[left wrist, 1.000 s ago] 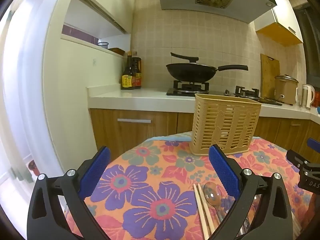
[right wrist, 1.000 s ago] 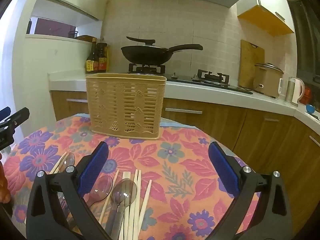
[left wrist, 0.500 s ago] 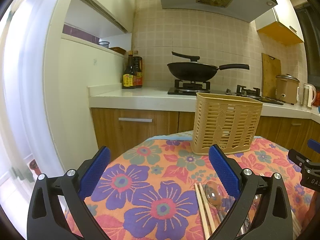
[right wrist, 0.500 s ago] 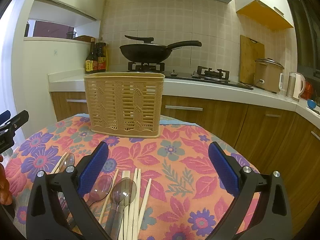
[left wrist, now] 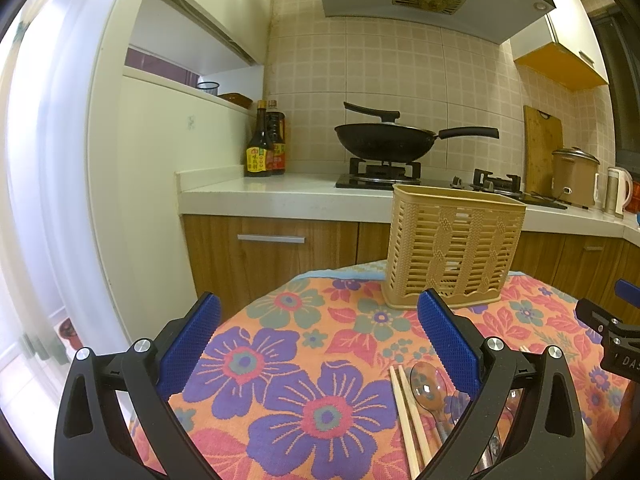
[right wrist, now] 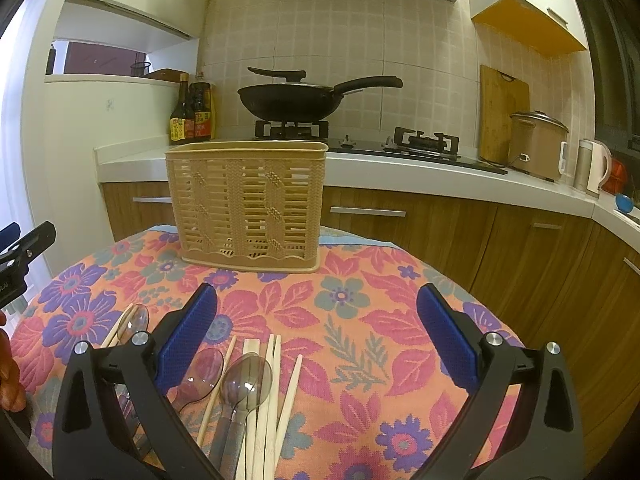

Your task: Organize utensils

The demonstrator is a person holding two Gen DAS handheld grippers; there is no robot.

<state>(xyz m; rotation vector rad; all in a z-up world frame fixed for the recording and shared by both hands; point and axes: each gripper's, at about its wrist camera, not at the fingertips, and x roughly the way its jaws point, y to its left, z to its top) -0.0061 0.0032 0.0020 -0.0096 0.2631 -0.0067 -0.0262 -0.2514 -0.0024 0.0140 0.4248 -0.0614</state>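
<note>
Both grippers are held low over a round table covered w/ a floral cloth (right wrist: 360, 320). The left gripper (left wrist: 318, 334) is spread wide, blue pads well apart, nothing between them; only cloth is seen in the gap. The right gripper (right wrist: 316, 328) is likewise wide open & empty.

A beige slotted utensil basket (right wrist: 248, 204) stands upright at the far side of the table, toward the kitchen counter (right wrist: 400, 168). No utensils can be seen through its slots.

The utensils are laid loose on the cloth at the near side, well apart from the basket. In the right wrist view, wooden chopsticks (right wrist: 266, 392) & 2 clear plastic spoons (right wrist: 246, 380) are lying just inside the right gripper's left finger, partly under it. A 3rd spoon (right wrist: 136, 318) w/ another pair of chopsticks is seen further left, beyond that finger. In the left wrist view, 1 chopstick pair (left wrist: 408, 412) & a clear spoon (left wrist: 428, 382) are lying by the left gripper's right finger; the rest is hidden behind it.

On the counter behind, a black wok (right wrist: 292, 100) is set on a gas hob, w/ 2 sauce bottles (right wrist: 192, 112) to its left.
</note>
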